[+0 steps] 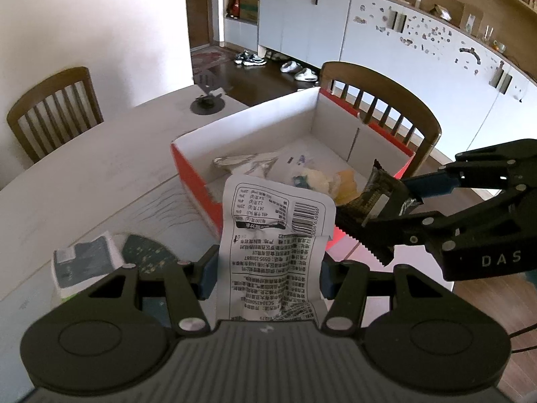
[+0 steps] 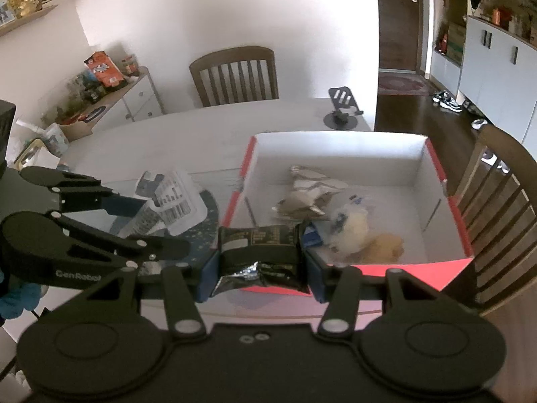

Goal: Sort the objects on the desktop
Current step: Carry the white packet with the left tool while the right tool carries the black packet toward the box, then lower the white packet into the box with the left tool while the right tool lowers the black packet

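My left gripper (image 1: pixel 265 273) is shut on a white printed snack packet (image 1: pixel 272 235), held upright just short of the near wall of the red box (image 1: pixel 193 174). That packet (image 2: pixel 174 198) and the left gripper (image 2: pixel 157 221) also show at the left of the right wrist view. My right gripper (image 2: pixel 260 267) is shut on a black foil packet (image 2: pixel 261 252) over the near red rim of the box (image 2: pixel 339 272). From the left wrist view the right gripper (image 1: pixel 399 213) and the black packet (image 1: pixel 369 205) hang at the box's right corner. The box holds several wrapped snacks (image 2: pixel 312 198).
A white-and-dark box (image 1: pixel 84 262) and a dark speckled packet (image 1: pixel 144 252) lie on the table left of the red box. A phone stand (image 2: pixel 342 110) sits at the far table edge. Wooden chairs (image 1: pixel 379 100) (image 2: pixel 235 74) ring the table.
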Available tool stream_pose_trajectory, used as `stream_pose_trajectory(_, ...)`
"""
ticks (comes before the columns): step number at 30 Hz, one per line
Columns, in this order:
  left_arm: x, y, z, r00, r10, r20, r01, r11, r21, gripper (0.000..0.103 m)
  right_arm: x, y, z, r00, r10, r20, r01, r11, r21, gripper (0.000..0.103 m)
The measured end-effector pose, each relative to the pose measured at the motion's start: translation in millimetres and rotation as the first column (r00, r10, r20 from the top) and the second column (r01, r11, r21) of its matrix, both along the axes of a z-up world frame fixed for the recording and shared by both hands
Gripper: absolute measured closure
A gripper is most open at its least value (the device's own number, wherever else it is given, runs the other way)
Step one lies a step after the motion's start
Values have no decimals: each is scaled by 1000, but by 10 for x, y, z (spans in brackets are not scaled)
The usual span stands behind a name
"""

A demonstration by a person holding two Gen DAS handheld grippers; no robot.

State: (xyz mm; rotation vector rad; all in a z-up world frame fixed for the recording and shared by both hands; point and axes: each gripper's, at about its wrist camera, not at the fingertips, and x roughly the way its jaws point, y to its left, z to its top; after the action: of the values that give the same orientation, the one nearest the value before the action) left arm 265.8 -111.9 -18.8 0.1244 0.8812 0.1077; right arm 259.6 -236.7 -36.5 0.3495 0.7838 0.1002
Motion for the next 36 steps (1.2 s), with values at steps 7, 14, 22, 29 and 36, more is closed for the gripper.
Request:
stream_pose_trajectory(7, 276, -158, -89, 999, -17, -39, 17, 1000, 7, 47, 47, -240, -105, 998, 12, -57, -11, 1000, 4, 50)
stream_pose_trajectory(14, 495, -175, -150, 997, -5, -80, 5, 1000, 5, 47, 138, -430, -152, 997, 19, -76, -19, 1000, 6, 50)
stream_pose_trajectory(22, 771, -142, -146, 994, 12, -111, -12, 1000, 8, 47, 299, -685, -199, 996, 18, -91, -19, 1000, -5, 50)
stream_pose_trajectory(29, 1089, -141, -252, 984, 16, -176, -12, 1000, 22, 47, 511, -908, -250, 995, -1, -101, -1, 1000, -13, 50)
stream_pose_trajectory(36, 1369, -81, -399, 974, 38, -223, -32, 999, 32, 47, 779, -1082, -364, 992, -26, -123, 23, 999, -28, 50)
